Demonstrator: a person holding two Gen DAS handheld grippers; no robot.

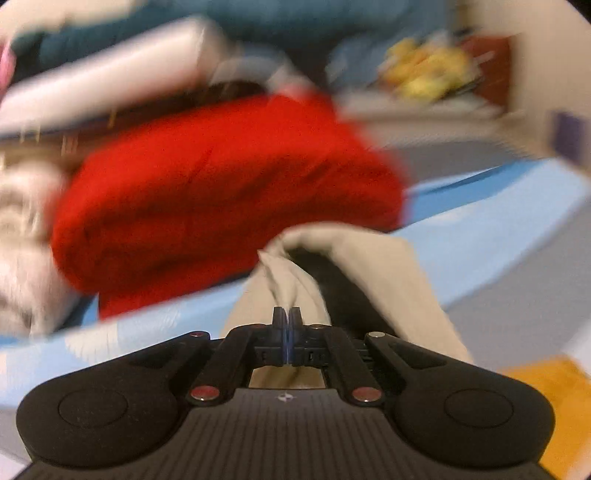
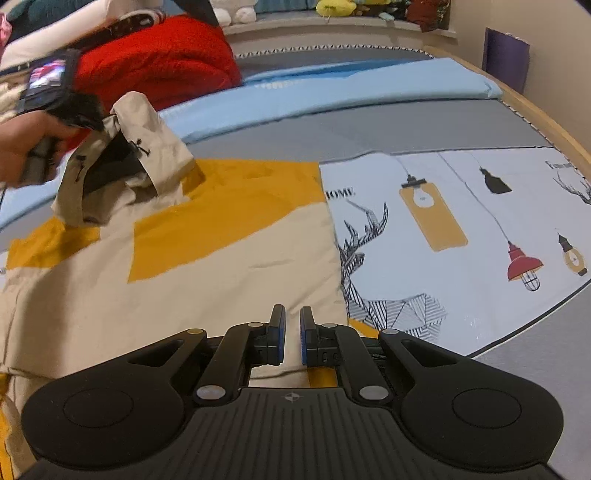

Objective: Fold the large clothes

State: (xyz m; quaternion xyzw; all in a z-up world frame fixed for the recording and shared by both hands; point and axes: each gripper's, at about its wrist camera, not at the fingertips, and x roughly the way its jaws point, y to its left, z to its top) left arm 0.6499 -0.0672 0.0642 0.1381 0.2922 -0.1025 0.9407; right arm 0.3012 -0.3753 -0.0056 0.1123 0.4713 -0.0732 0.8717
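A large beige and yellow jacket (image 2: 184, 288) lies spread on the bed. My left gripper (image 1: 287, 314) is shut on a bunched fold of its beige hood (image 1: 369, 266), whose dark lining shows. In the right wrist view that hood (image 2: 147, 129) is lifted off the bed at the upper left, held by the left gripper (image 2: 74, 107) in a person's hand (image 2: 22, 144). My right gripper (image 2: 292, 317) sits at the jacket's near right edge, its pads a narrow gap apart with beige cloth pinched between them.
A red fleece pile (image 2: 159, 62) and other clothes lie behind the hood. The bed has a printed cover (image 2: 461, 221) on the right, a light blue sheet (image 2: 332, 92) further back and a wooden rim (image 2: 546, 122). Plush toys (image 2: 332, 5) line the back ledge.
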